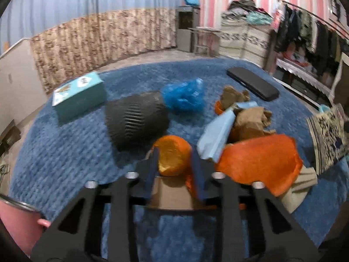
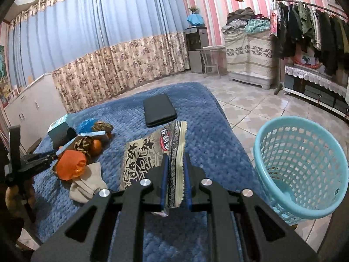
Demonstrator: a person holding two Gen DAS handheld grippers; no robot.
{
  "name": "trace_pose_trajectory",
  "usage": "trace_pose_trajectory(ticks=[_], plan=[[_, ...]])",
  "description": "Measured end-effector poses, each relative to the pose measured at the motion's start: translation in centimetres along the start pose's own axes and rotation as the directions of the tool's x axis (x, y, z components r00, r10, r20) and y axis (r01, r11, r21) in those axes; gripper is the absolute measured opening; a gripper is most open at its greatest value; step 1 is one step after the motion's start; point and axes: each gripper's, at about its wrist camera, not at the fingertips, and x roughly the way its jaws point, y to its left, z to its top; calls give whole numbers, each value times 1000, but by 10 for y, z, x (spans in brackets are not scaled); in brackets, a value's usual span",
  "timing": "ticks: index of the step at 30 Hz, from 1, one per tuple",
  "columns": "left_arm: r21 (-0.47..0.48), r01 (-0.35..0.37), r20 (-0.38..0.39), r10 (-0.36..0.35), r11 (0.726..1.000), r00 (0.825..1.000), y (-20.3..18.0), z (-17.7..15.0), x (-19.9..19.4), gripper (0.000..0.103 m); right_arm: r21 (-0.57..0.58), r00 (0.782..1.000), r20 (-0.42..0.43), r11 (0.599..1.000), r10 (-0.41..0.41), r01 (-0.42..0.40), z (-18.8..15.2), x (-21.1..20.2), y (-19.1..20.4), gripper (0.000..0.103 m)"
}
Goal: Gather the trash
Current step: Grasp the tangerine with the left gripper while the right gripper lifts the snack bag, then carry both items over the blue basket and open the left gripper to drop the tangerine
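Note:
My left gripper (image 1: 174,152) is shut on an orange peel (image 1: 173,155), held just above the blue blanket (image 1: 65,152). Around it lie an orange paper (image 1: 259,161), a light blue paper (image 1: 216,135), crumpled brown paper (image 1: 250,122) and a blue plastic bag (image 1: 185,96). My right gripper (image 2: 176,159) is shut on the edge of a printed snack wrapper (image 2: 150,157), lifted over the blanket (image 2: 207,135). A light blue mesh basket (image 2: 301,166) stands on the floor to its right. The left gripper shows at the far left of the right wrist view (image 2: 52,156).
A dark ribbed cup (image 1: 135,120) lies on its side beside a teal box (image 1: 80,96). A black case (image 1: 253,83) lies at the blanket's far side. A beige cloth (image 2: 87,185) lies near the orange paper. A pink mug (image 1: 19,220) is at the lower left.

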Motion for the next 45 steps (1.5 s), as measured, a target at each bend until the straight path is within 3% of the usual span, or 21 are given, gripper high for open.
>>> trace_pose_trajectory(ticks=[2,8,13,19,24,31,36,45], plan=[[11,14,7,-14,1000,1000,-1,0,-2,9,12,1000,2,1000,5,-5,0,0,-2,14],[-13,-4,54,5,1000,999,5,4,-19,6,24,1000,21,1000,4,-5,2,-8,-6,14],[19,-22,141,19,1000,990,-4,24,-50,6,47,998,58,999,-15,13,5,-22,-14,13],[69,70,203,-82,995,976,-55,62,-67,6,85,987,108,990,-118,109,22,-50,-44,13],[144,166,216,-194,976,957,-124,80,-66,6,147,952,117,953,-283,265,39,-75,-93,13],[225,292,178,-334,930,926,-217,88,-44,6,251,873,82,857,-481,449,35,-88,-166,13],[254,360,137,-401,898,906,-265,88,-29,6,297,850,32,817,-526,495,22,-82,-197,13],[348,467,62,-517,813,854,-369,70,-4,6,312,813,-14,770,-582,557,16,-80,-223,13]])
